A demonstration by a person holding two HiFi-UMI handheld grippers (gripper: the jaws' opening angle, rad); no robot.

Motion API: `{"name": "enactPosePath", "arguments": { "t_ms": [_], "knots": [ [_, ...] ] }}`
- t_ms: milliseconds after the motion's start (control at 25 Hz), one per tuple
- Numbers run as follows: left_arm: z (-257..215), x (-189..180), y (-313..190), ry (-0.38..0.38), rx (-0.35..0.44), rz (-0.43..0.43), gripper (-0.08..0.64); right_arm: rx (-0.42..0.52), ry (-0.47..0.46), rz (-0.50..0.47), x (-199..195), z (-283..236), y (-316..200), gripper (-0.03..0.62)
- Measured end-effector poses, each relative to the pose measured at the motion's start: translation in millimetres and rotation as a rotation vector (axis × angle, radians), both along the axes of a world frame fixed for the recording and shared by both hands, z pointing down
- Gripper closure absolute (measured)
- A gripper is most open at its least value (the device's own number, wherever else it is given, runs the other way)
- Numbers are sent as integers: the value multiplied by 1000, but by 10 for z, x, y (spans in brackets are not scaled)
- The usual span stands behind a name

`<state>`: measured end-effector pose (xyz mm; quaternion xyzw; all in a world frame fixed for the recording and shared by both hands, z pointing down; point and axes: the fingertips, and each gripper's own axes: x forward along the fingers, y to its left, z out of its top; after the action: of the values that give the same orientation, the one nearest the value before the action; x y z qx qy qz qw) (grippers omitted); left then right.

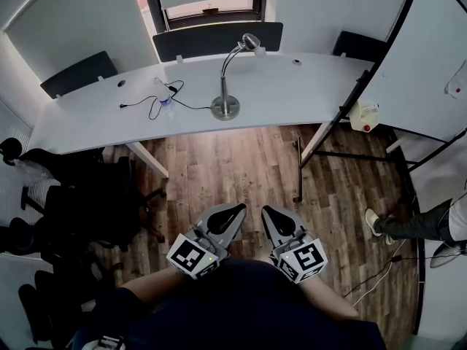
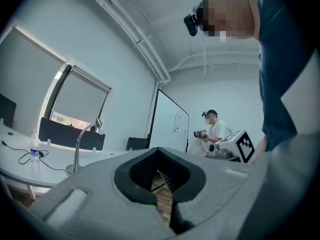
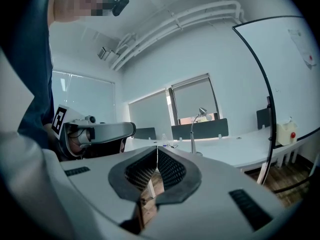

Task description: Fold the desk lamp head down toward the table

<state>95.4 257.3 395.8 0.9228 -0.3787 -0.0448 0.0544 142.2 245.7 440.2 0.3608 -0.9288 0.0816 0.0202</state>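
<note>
From the left tool (image 1: 235,210) and the right tool (image 1: 268,211), the wooden floor (image 1: 241,170) at 12 o'clock lies open up to the tabletop (image 1: 292,93). Slanted table legs (image 1: 148,160) stand at 11 and 1 o'clock, with a wide gap between them. Black chairs (image 1: 73,210) crowd the 9 o'clock side. At 3 o'clock a person's leg (image 1: 412,224) takes room. On the tabletop, a cable (image 1: 139,106) and a bottle (image 1: 164,97) lie at 9 o'clock of the lamp (image 1: 225,106); its 3 o'clock side is bare.

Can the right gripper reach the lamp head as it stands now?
Probably not yet: the right gripper is far back across wooden floor from the desk, though nothing blocks the lamp head.
</note>
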Motion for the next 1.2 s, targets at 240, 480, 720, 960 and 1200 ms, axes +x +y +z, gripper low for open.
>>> {"name": "enactPosePath", "arguments": {
  "t_ms": [240,480,720,960,1200],
  "knots": [
    [-47,-387,-766,-13,53,44,555,17,24,47,-413,-46,-760,581],
    [-140,-868,-1676,-16,84,99,555,38,51,99,-892,-146,-1626,581],
    [-138,-1214,-2304,-17,48,147,555,22,83,159,-1244,-206,-2222,581],
    [-69,-1339,-2693,0,20,167,555,26,111,187,-1348,-225,-2627,581],
    [-32,-1236,-2956,-3,13,143,555,38,98,174,-1246,-258,-2925,580]
  ]
}}
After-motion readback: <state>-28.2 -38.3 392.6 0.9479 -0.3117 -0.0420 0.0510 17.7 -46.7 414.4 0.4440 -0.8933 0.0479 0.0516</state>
